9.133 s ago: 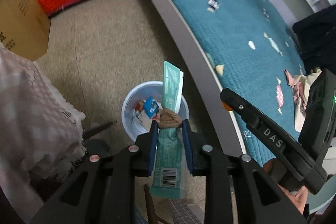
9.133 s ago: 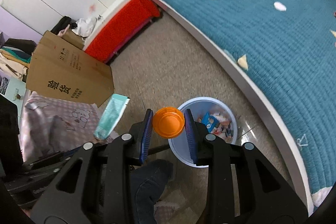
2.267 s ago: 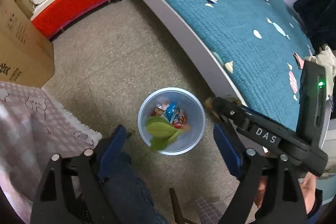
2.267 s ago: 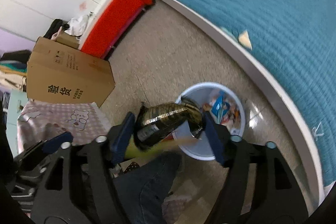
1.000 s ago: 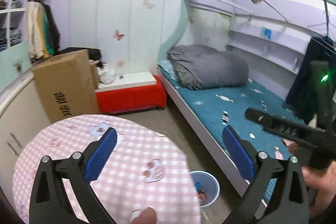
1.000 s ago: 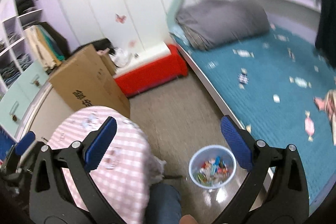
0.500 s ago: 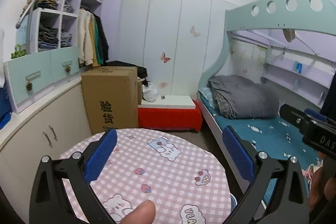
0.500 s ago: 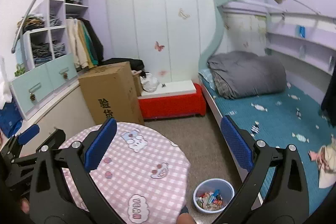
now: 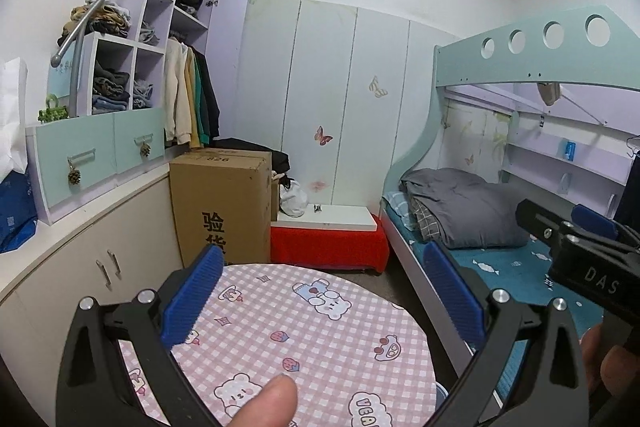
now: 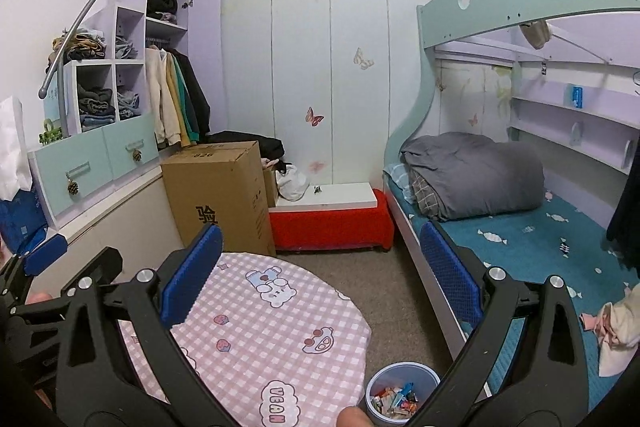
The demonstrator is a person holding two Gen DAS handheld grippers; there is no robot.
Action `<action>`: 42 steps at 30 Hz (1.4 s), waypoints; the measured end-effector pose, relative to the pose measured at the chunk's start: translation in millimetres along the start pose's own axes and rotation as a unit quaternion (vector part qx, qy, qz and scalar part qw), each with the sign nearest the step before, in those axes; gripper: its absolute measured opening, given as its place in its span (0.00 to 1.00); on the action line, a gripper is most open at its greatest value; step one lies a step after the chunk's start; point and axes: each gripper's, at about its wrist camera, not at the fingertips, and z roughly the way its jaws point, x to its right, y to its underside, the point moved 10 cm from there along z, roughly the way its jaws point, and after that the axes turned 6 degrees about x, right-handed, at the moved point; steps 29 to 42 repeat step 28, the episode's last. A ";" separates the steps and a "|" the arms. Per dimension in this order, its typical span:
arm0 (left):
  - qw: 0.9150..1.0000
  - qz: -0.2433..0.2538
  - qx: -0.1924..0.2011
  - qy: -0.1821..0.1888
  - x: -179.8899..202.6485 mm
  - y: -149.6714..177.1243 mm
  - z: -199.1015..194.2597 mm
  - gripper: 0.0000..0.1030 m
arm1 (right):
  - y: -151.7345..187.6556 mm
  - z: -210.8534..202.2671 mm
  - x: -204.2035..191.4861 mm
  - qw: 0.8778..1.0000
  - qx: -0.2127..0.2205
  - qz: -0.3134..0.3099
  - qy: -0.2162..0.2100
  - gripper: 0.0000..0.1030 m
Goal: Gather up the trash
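Note:
A pale blue trash bin (image 10: pixel 400 393) full of wrappers stands on the floor between the round table and the bed, low in the right wrist view. My left gripper (image 9: pixel 320 291) is open and empty, raised over the pink checked tablecloth (image 9: pixel 320 331). My right gripper (image 10: pixel 320 267) is open and empty, held high above the table (image 10: pixel 264 327) and bin. The right gripper also shows at the right edge of the left wrist view (image 9: pixel 580 243). The left gripper's blue pad shows at the left edge of the right wrist view (image 10: pixel 44 255). No trash shows on the table.
A cardboard box (image 9: pixel 224 203) and a red bench (image 9: pixel 328 247) stand behind the table. The bunk bed (image 10: pixel 520 239) with a grey duvet runs along the right. Cabinets and shelves (image 9: pixel 100 155) line the left wall. Carpet floor (image 10: pixel 392 287) lies between table and bed.
Both grippers released their trash into the bin, then rose and tilted up from the bin to look across the room. Over the last half second the views barely shift.

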 end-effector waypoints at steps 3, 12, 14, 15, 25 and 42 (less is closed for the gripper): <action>1.000 0.000 0.002 0.000 0.5 -1.5 -1.5 0.95 | 0.1 -0.9 0.5 1.000 0.001 0.000 0.000 0.94; 1.000 0.011 0.002 0.003 8.5 2.1 0.0 0.96 | 0.6 -2.2 4.3 1.000 -0.002 0.002 0.006 0.94; 1.000 0.011 0.003 0.006 8.7 2.1 0.4 0.96 | 1.1 -1.4 4.5 1.000 -0.002 0.003 0.006 0.94; 1.000 0.009 0.005 0.008 8.3 2.0 0.5 0.96 | 1.1 -1.4 5.1 1.000 -0.003 0.003 0.005 0.94; 1.000 0.017 0.003 -0.003 6.2 4.5 4.9 0.96 | 5.4 5.3 7.3 1.000 -0.011 0.004 0.006 0.94; 1.000 0.014 0.000 -0.005 5.2 5.1 6.8 0.96 | 6.7 7.3 6.8 1.000 -0.011 0.005 0.005 0.94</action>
